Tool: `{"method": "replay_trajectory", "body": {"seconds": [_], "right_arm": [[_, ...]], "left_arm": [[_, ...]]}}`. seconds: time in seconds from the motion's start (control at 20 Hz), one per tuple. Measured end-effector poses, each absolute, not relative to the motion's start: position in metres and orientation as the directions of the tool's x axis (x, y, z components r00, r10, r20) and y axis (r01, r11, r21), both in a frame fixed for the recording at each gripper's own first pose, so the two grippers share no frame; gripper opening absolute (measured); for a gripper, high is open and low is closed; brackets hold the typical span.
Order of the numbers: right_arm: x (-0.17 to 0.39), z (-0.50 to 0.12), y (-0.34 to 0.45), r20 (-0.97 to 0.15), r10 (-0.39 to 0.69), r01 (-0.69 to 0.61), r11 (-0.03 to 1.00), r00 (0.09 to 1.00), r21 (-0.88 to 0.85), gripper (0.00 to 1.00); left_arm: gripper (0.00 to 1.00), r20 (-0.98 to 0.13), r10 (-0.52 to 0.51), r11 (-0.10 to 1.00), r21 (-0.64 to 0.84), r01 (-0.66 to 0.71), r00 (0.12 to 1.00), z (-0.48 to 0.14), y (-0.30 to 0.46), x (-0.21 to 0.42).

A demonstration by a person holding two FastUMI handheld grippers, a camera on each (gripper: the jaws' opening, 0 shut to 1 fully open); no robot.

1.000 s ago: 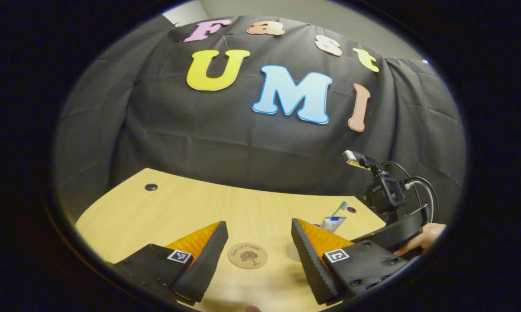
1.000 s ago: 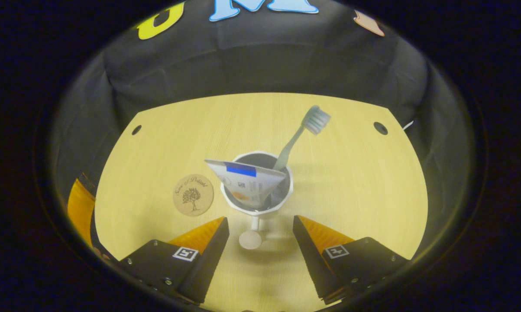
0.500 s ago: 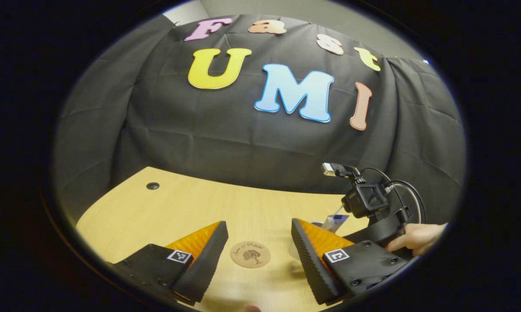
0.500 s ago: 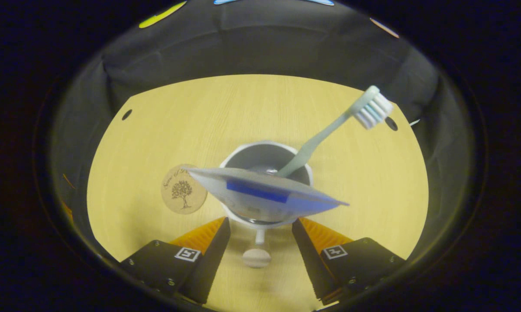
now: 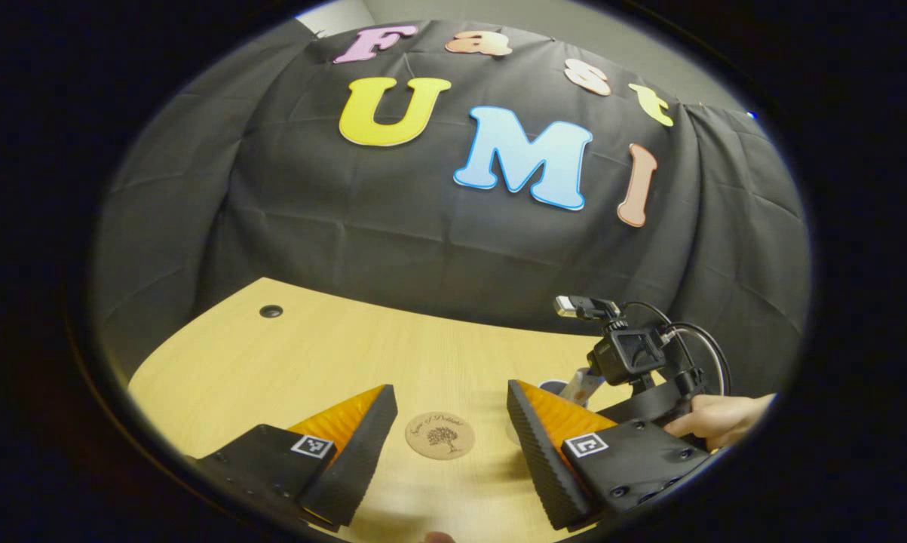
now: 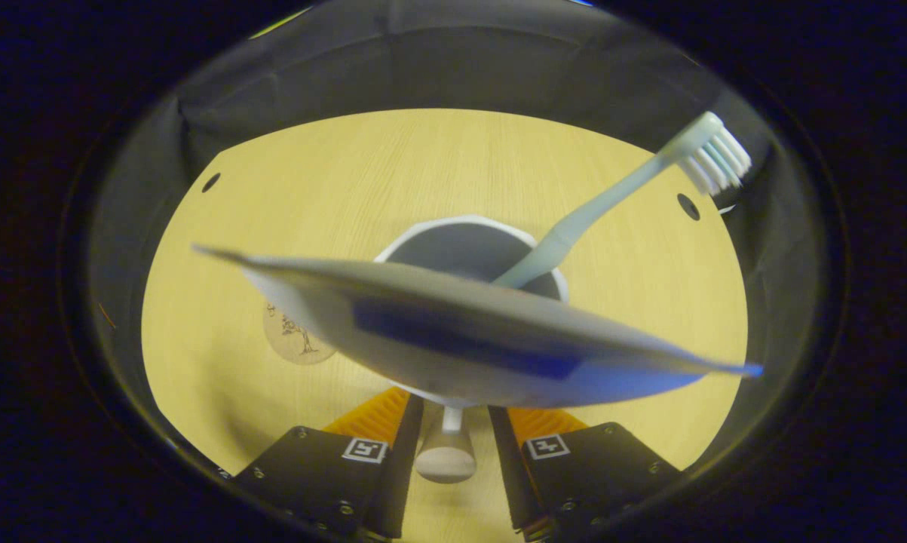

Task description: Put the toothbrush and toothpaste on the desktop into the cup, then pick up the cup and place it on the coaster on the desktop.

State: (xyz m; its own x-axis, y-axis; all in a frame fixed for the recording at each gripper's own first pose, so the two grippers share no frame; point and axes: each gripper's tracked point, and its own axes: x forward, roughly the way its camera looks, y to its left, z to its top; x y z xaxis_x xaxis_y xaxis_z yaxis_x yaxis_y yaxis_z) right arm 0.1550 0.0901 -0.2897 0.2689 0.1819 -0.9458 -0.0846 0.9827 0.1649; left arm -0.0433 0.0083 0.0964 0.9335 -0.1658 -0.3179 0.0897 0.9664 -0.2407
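Observation:
A white cup (image 6: 468,226) stands on the wooden desktop (image 6: 332,188), close under my right gripper (image 6: 451,452). A pale blue toothbrush (image 6: 611,200) leans out of it to the right, bristles up. The white and blue toothpaste tube (image 6: 453,339) also sits in it, its flat end spread wide across the right gripper view. My right gripper's fingers stand close on either side of the cup's handle (image 6: 445,456). The round cork coaster (image 6: 291,339) lies left of the cup. In the left gripper view the coaster (image 5: 439,435) lies beyond my open left gripper (image 5: 449,445).
A hand (image 5: 717,418) holds the right gripper's body (image 5: 634,354) at the right of the left gripper view. The desktop has cable holes at the far left (image 6: 211,182) and far right (image 6: 687,206). Black cloth wall rises behind the table.
My right gripper has come down and forward onto the cup, and its fingers have closed in around the handle. The left gripper has barely shifted.

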Motion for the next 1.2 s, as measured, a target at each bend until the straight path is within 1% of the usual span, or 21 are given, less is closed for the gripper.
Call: {"method": "replay_trajectory", "body": {"seconds": [0.05,0.1,0.15,0.25,0.3,0.35,0.5,0.65,0.9,1.2], "right_arm": [[0.155,-0.293,0.090,-0.948,0.181,-0.066,0.983,0.263,0.170,0.49],[0.155,-0.293,0.092,-0.946,0.192,-0.052,0.981,0.263,0.185,0.34],[0.155,-0.293,0.093,-0.945,0.195,-0.047,0.981,0.262,0.189,0.31],[0.155,-0.290,0.091,-0.942,0.196,-0.055,0.981,0.272,0.188,0.30],[0.155,-0.291,0.091,-0.941,0.196,-0.062,0.981,0.275,0.186,0.26],[0.155,-0.290,0.091,-0.939,0.197,-0.068,0.980,0.282,0.185,0.28],[0.155,-0.290,0.091,-0.934,0.191,-0.074,0.981,0.301,0.177,0.28],[0.153,-0.284,0.089,-0.930,0.177,-0.112,0.982,0.321,0.149,0.28],[0.151,-0.271,0.113,-0.913,0.210,-0.156,0.974,0.349,0.164,0.28],[0.151,-0.254,0.147,-0.902,0.247,-0.224,0.959,0.354,0.175,0.28]], "left_arm": [[0.95,-0.317,-0.166,0.966,-0.243,0.089,0.934,0.097,0.009,-0.045],[0.95,-0.317,-0.166,0.966,-0.244,0.088,0.934,0.097,0.009,-0.046],[0.95,-0.317,-0.163,0.966,-0.245,0.086,0.934,0.097,0.010,-0.047],[0.95,-0.321,-0.164,0.964,-0.252,0.082,0.933,0.096,0.011,-0.049],[0.95,-0.323,-0.164,0.963,-0.256,0.081,0.932,0.096,0.012,-0.050],[0.95,-0.323,-0.163,0.963,-0.258,0.079,0.932,0.096,0.012,-0.051],[0.95,-0.324,-0.159,0.963,-0.258,0.075,0.932,0.097,0.016,-0.054],[0.95,-0.323,-0.157,0.964,-0.257,0.073,0.933,0.097,0.018,-0.055],[0.95,-0.327,-0.146,0.964,-0.260,0.060,0.934,0.096,0.026,-0.062],[0.95,-0.328,-0.098,0.964,-0.265,0.008,0.940,0.097,0.054,-0.077]]}}
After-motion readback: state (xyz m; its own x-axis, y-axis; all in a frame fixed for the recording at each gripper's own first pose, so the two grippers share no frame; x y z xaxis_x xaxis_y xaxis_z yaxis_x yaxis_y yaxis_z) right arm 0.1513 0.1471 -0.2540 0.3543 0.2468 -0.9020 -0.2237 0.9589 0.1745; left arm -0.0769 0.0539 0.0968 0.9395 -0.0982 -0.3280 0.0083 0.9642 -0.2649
